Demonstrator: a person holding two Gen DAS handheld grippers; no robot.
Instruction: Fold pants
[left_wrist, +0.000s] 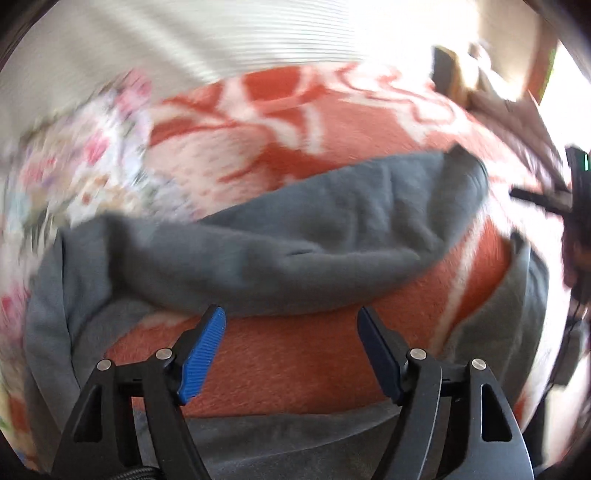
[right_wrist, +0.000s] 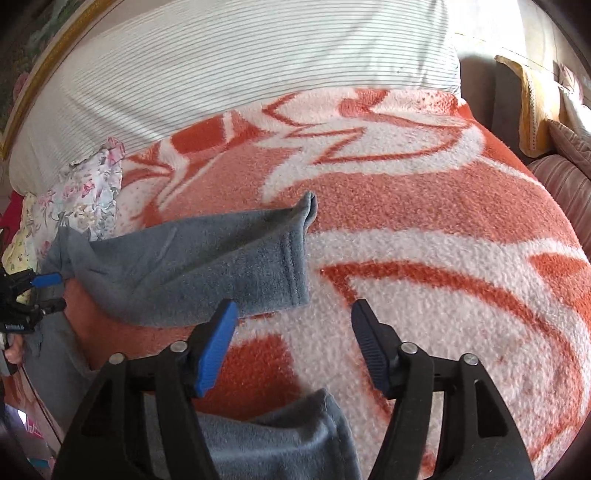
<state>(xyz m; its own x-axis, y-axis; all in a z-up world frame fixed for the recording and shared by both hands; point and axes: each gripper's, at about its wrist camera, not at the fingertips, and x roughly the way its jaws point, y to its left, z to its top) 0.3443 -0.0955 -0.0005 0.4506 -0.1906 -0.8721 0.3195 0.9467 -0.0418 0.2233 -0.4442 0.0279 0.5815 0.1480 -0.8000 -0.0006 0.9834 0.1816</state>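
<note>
We saw the left gripper (left_wrist: 291, 350) with its jaws spread wide and nothing between them; beneath the gap lay only orange blanket (left_wrist: 295, 369). One blue pad (left_wrist: 203, 354) faced inward on the left, and a darker pad (left_wrist: 380, 354) stood opposite. Just beyond the fingertips lay the grey pants (left_wrist: 277, 236), a thick fold of fleece crossing the view from left to right, with more grey cloth curving down both sides and along the bottom edge. That view was blurred, so finer detail escaped us.

The right gripper (right_wrist: 293, 343) was likewise spread apart and empty, hovering above the blanket's (right_wrist: 424, 221) white and orange pattern. We noted its blue pad (right_wrist: 216, 347) just at the lower edge of a trouser leg, though we could not tell whether it touched. In this view the pants (right_wrist: 192, 269) stretched leftward from a stitched hem near the middle of the bed, and another grey part (right_wrist: 280, 439) lay bunched below the gripper.

At the far left edge of the right view we made out the left gripper (right_wrist: 48, 291), also open, beside the pants. Farther out lay a floral cloth (right_wrist: 85, 192), a striped white pillow (right_wrist: 240, 62) at the head of the bed, and a yellow cushion (right_wrist: 535, 103) to the right.
</note>
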